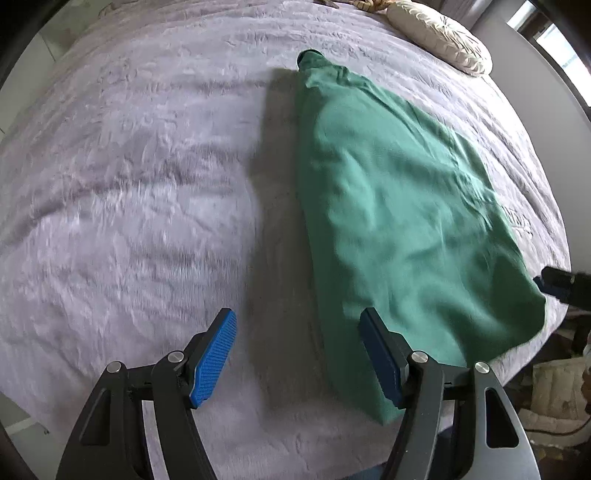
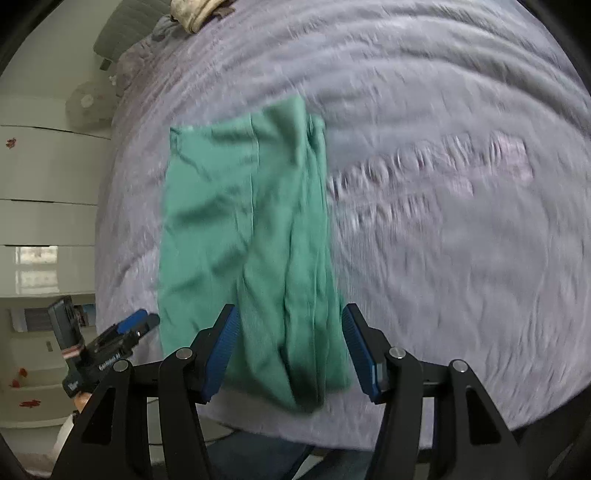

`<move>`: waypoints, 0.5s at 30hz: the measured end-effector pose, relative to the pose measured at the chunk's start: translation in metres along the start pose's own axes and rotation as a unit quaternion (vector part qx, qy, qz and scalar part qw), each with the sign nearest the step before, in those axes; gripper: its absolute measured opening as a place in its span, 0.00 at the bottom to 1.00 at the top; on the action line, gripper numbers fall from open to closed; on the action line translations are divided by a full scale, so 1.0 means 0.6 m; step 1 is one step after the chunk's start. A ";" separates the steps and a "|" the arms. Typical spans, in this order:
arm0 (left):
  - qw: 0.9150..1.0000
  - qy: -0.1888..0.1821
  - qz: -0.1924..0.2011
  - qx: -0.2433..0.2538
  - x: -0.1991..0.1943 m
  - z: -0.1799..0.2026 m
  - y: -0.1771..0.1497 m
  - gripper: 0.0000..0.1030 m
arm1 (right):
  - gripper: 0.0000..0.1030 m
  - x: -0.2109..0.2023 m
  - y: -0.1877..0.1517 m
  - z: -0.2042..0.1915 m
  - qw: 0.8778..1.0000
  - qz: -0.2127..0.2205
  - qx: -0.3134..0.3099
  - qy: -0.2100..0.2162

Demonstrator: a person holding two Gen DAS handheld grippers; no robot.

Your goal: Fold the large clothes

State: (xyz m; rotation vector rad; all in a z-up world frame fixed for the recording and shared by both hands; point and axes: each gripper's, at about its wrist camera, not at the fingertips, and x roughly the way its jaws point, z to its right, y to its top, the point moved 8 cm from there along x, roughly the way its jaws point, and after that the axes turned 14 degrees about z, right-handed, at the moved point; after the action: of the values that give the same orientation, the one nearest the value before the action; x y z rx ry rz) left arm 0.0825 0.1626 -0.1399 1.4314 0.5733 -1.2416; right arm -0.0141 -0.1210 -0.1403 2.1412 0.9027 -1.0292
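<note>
Left gripper (image 1: 297, 358): black angular linkage arms with triangular cut-outs, round silver pivot screws at the joints, and long blue pads (image 1: 214, 358) ribbed with a fine grid. Right gripper (image 2: 290, 352), same build, black arms, silver screws, ribbed blue pads (image 2: 221, 354). From the right wrist, the left gripper's black body shows white lettering too blurred to read, and dark blue trousers (image 2: 255, 458) below.

The garment (image 1: 399, 206) lies lengthwise on the bed (image 1: 129, 184), near its edge. A cushion (image 1: 439, 35) sits on the bed beyond the garment's far end. The left gripper (image 1: 299, 358) hangs over one near corner, the right gripper (image 2: 290, 350) over the other, neither touching it.
</note>
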 end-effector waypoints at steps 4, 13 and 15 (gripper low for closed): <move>1.000 -0.020 -0.008 -0.002 -0.013 0.008 -0.017 0.69 | 0.60 -0.009 -0.038 0.006 1.000 -0.009 0.013 -0.002; 0.998 -0.043 -0.038 -0.018 0.000 0.021 -0.052 0.69 | 0.60 -0.008 -0.086 0.018 0.997 -0.023 0.075 0.021; 0.998 -0.044 -0.041 -0.020 0.001 0.019 -0.053 0.69 | 0.60 -0.005 -0.088 0.016 0.996 -0.020 0.085 0.026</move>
State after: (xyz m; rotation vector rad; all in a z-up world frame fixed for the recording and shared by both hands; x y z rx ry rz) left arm 0.0509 0.1606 -0.1519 1.3242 0.5983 -1.3429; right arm -0.0606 -0.0973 -0.1540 2.3071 0.9149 -1.1110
